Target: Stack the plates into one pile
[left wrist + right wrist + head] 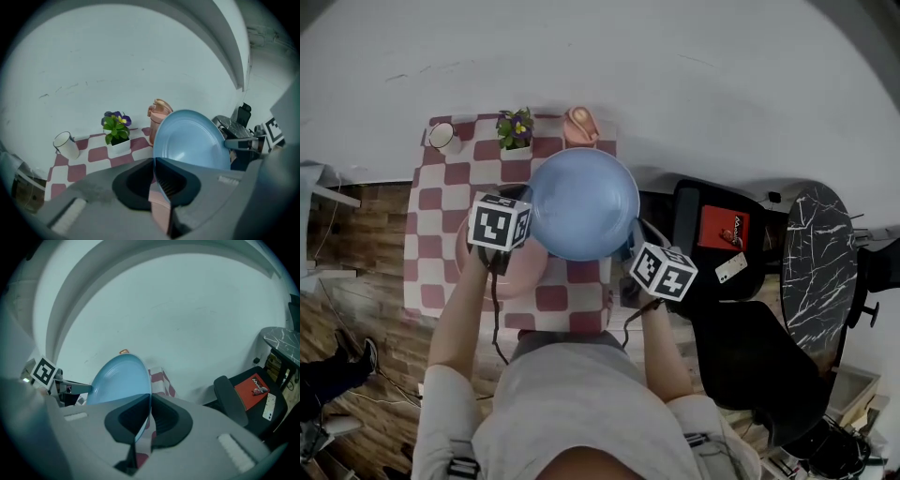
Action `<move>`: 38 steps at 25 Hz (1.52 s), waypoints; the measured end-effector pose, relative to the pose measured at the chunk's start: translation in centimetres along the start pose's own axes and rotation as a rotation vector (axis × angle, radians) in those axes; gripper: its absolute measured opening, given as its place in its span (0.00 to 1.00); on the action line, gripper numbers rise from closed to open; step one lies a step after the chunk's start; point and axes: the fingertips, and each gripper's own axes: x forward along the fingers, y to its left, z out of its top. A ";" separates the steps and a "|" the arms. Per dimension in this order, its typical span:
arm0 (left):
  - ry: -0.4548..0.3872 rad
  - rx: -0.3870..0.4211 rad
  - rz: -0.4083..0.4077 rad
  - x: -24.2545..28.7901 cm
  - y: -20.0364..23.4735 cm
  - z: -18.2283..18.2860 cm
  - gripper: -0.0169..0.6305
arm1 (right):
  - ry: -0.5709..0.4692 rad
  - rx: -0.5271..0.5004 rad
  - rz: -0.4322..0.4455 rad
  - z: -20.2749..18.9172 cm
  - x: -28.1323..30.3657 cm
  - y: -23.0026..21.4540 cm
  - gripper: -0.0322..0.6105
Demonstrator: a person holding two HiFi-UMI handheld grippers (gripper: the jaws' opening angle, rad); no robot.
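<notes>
A large blue plate [581, 202] hangs tilted above the checkered table [436, 234]. My right gripper [630, 248] is shut on its right rim; in the right gripper view the jaws [145, 420] pinch the thin blue plate [117, 380] edge. A pink plate [520, 274] lies lower and to the left, partly under the blue one. My left gripper [514, 202] is shut on it: in the left gripper view the pink plate [158, 206] rim sits clamped between the jaws [155, 187]. That view also holds the blue plate [187, 140] ahead on the right.
At the table's far edge stand a white mug [442, 137], a potted flower [516, 129] and a pink lidded cup [579, 124]. A black chair [712, 272] carrying a red packet [722, 227] and a marble-topped table [816, 262] stand to the right.
</notes>
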 end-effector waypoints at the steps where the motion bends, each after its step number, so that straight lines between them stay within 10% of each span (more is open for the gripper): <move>1: -0.016 -0.011 0.008 -0.9 0.4 0.0 0.06 | -0.007 -0.012 0.011 0.2 -0.2 0.8 0.07; 21: -0.122 -0.297 0.254 -16.2 11.2 -10.4 0.06 | 0.077 -0.267 0.291 -3.0 2.2 18.6 0.07; 38: -0.003 -0.482 0.244 -14.5 11.2 -19.2 0.07 | 0.283 -0.367 0.289 -8.9 5.9 18.9 0.07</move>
